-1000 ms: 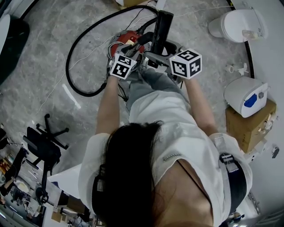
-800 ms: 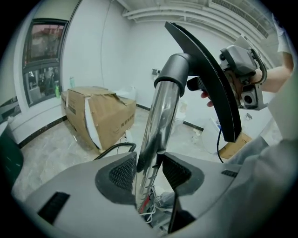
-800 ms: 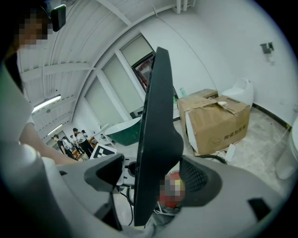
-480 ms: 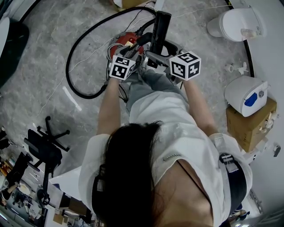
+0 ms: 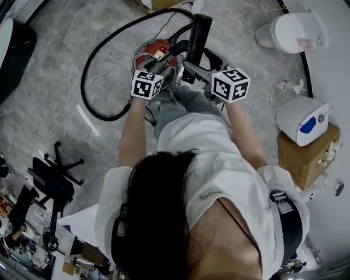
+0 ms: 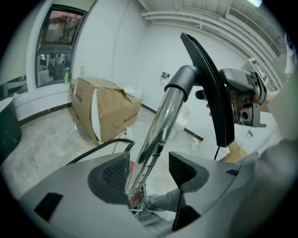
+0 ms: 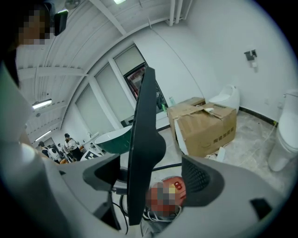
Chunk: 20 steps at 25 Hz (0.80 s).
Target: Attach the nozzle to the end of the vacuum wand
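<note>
Angled downward, left gripper (image 6: 149,171) and right gripper (image 7: 151,180) just opened around wand (image 6: 164,120), nozzle (image 7: 142,139).

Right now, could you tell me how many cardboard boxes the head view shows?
2: one cardboard box at the person's right, under a white appliance; another at the top edge, mostly cut off. Others may be hidden.

You are in a bare, white-walled test lab: grey marbled floor (image 5: 49,82), torn cardboard box (image 7: 205,123), an unplumbed toilet (image 5: 290,30), and people (image 7: 70,142) beyond a glazed partition (image 7: 118,65).
</note>
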Each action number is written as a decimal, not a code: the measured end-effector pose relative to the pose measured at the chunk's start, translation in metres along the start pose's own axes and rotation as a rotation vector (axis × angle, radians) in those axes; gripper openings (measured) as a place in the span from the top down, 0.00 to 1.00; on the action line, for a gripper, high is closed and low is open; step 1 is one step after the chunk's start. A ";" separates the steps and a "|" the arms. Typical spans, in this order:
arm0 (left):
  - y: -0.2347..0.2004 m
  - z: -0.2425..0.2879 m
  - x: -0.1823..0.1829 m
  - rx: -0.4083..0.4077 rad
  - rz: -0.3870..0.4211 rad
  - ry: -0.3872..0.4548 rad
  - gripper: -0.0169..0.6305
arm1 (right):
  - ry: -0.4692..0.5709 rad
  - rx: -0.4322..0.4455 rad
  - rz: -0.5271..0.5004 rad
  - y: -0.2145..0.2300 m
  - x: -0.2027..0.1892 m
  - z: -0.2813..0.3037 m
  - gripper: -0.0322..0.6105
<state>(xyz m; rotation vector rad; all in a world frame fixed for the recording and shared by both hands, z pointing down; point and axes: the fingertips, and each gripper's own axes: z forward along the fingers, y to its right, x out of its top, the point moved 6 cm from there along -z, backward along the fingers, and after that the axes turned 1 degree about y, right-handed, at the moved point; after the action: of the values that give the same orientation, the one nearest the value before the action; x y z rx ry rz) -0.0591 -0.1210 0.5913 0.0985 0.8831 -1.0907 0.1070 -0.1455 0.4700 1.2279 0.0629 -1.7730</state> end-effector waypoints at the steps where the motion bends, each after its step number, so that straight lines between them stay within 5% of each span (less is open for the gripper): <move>1: -0.001 -0.004 0.000 0.006 -0.024 0.012 0.59 | 0.012 0.001 0.005 0.000 0.001 -0.003 0.34; 11: 0.009 -0.059 0.017 0.139 -0.129 0.194 0.58 | 0.073 -0.115 -0.003 0.009 0.009 -0.036 0.34; 20: 0.028 -0.102 0.065 0.241 -0.092 0.365 0.65 | 0.179 -0.207 -0.026 -0.002 0.020 -0.059 0.34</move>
<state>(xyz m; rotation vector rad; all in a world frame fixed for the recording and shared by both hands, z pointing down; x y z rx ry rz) -0.0844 -0.1059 0.4710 0.4724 1.0852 -1.2859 0.1462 -0.1270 0.4249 1.2350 0.3594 -1.6296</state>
